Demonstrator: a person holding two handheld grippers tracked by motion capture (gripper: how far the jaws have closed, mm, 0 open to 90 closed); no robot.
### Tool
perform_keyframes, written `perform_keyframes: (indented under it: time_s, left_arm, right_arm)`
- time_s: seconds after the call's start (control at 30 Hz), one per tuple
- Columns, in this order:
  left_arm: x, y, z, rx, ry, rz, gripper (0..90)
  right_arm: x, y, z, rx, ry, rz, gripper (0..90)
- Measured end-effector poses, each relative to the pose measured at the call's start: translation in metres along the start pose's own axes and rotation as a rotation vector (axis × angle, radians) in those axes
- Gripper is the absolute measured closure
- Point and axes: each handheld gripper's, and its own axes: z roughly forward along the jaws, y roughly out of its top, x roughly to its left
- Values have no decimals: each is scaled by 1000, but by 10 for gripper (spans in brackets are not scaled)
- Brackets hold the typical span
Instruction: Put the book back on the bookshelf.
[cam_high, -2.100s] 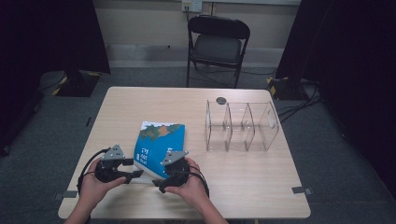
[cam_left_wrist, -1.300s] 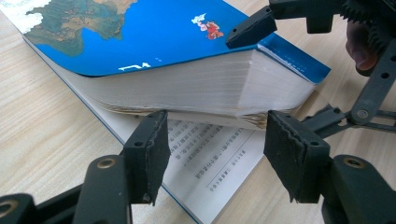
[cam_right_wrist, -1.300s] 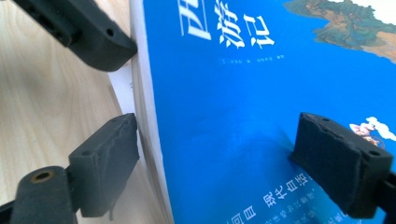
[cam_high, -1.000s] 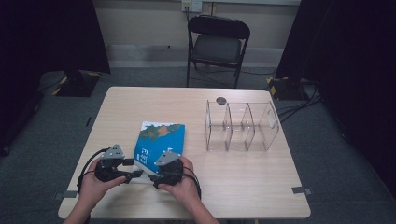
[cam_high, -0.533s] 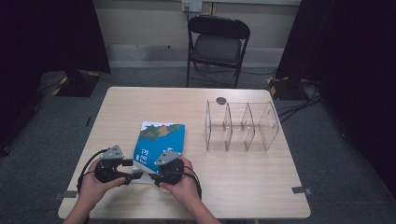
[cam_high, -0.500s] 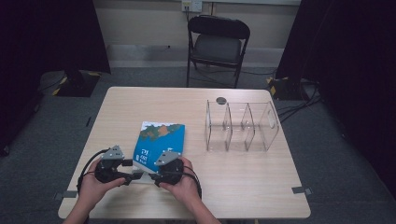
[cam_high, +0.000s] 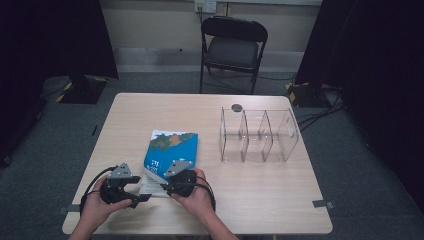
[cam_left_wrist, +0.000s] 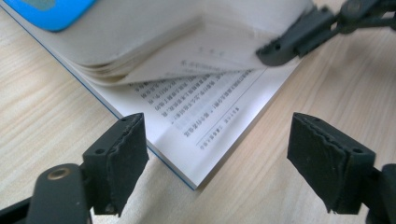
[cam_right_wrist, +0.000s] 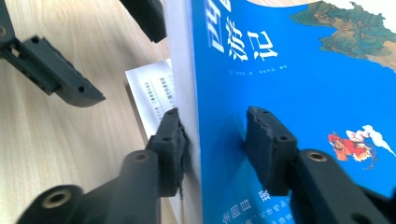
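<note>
A book with a blue cover (cam_high: 172, 147) lies on the table near the front. Its near corner is raised. My right gripper (cam_high: 162, 184) reaches around that raised block of pages (cam_right_wrist: 184, 70). One pad touches the underside and the other stands just off the cover (cam_right_wrist: 289, 93). Its jaws have just been closing with the book between them. My left gripper (cam_left_wrist: 218, 122) has just been opening and stands open over the printed bottom pages (cam_left_wrist: 205, 116), touching nothing. From above, the left gripper (cam_high: 141, 192) sits left of the book's corner.
A clear plastic organiser with three compartments (cam_high: 260, 135) stands upright to the right of the book. A small dark round object (cam_high: 236, 107) lies behind it. A black folding chair (cam_high: 234, 45) stands beyond the table's far edge. Bare wood (cam_high: 280, 195) lies to the right.
Since the earliest frame my right hand has shifted left to the book's near corner. Over the last second both hands have stayed put and the book has not moved.
</note>
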Motion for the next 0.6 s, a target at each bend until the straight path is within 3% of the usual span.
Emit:
perform_keyframes:
  time_s: [0.3,0.37,0.6]
  left_arm:
    - [0,-4,3,3,-3,-8,167]
    - [0,-5,4,14,-6,16,166]
    - [-1,-6,6,6,-18,34,167]
  right_arm:
    - [1,4,-3,22,-3,5,649]
    - [1,5,-5,25,-6,11,664]
    - [1,9,-7,44,-17,-1,694]
